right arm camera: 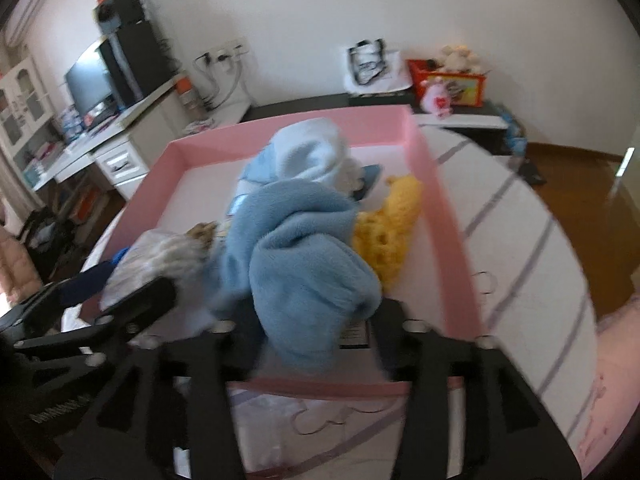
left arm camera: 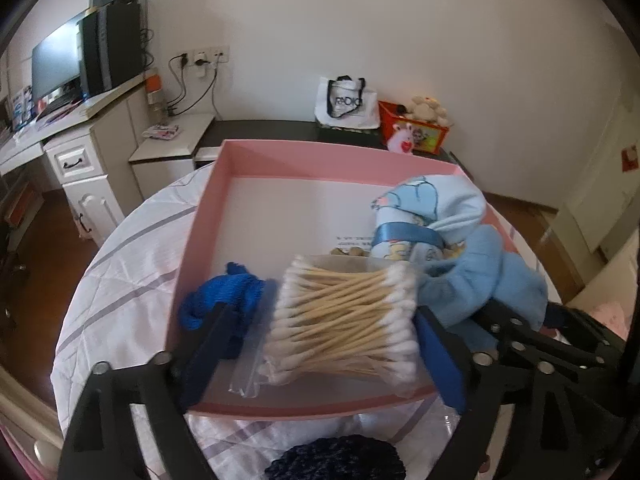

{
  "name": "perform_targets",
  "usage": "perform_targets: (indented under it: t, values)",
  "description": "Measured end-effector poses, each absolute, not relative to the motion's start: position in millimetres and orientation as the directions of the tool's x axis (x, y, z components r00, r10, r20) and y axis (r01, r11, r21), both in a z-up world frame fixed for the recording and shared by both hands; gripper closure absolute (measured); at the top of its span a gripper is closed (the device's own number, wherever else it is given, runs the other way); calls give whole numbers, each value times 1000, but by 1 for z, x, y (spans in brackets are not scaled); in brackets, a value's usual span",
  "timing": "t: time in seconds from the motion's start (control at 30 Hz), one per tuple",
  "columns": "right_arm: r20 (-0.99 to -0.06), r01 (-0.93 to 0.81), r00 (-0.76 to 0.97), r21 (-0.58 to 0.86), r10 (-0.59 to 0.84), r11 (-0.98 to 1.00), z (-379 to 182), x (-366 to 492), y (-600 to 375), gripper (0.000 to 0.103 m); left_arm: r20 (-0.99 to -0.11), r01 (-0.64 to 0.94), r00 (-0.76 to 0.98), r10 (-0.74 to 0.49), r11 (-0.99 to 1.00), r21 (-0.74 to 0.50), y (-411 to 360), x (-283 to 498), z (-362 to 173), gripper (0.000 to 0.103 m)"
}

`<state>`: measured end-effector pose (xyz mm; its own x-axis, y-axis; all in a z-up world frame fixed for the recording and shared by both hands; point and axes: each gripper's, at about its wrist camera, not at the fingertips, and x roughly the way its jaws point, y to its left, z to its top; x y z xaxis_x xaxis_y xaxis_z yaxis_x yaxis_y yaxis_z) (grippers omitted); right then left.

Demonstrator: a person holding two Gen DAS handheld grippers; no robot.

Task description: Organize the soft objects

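Fingers of the left gripper [left arm camera: 320, 340] are standing wide on either side of a bag of cotton swabs [left arm camera: 340, 316] lying in the pink box [left arm camera: 208, 216], pads clear of it. Those of the right gripper [right arm camera: 316, 344] are parted around a light blue fleece cloth [right arm camera: 296, 256] inside the same box, gripping nothing, beside a yellow knit piece [right arm camera: 388, 224].

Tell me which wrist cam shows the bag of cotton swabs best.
Left wrist view. The bag of cotton swabs sits sharp and centred there, inside the pink box, between the left gripper fingers. The right wrist view shows only a blurred whitish edge of it at left, partly hidden behind that gripper.
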<state>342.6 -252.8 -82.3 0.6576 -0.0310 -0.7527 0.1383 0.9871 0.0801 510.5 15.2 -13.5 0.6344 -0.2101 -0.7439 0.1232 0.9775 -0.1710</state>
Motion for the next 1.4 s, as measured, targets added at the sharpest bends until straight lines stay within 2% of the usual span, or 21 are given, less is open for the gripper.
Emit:
perform_targets:
  t: [0.07, 0.3, 0.9, 1.4]
  values:
    - [-740, 179, 667, 49, -84, 983, -80, 339, -256, 23, -740, 117, 638, -214, 976, -181, 19, 510, -12, 6]
    - [-728, 200, 677, 37, -111, 979, -70, 329, -264, 7, -721, 118, 664, -198, 980, -160, 23, 468, -12, 1]
    - [-724, 206, 681, 49, -108, 977, -61, 312, -269, 4, -722, 114, 670, -171, 985, -127, 22, 440, 0, 0]
    - [-685, 191, 718, 27, -121, 981, -37, 278, -253, 3, -677, 113, 719, -159, 987, -113, 31, 380, 29, 0]
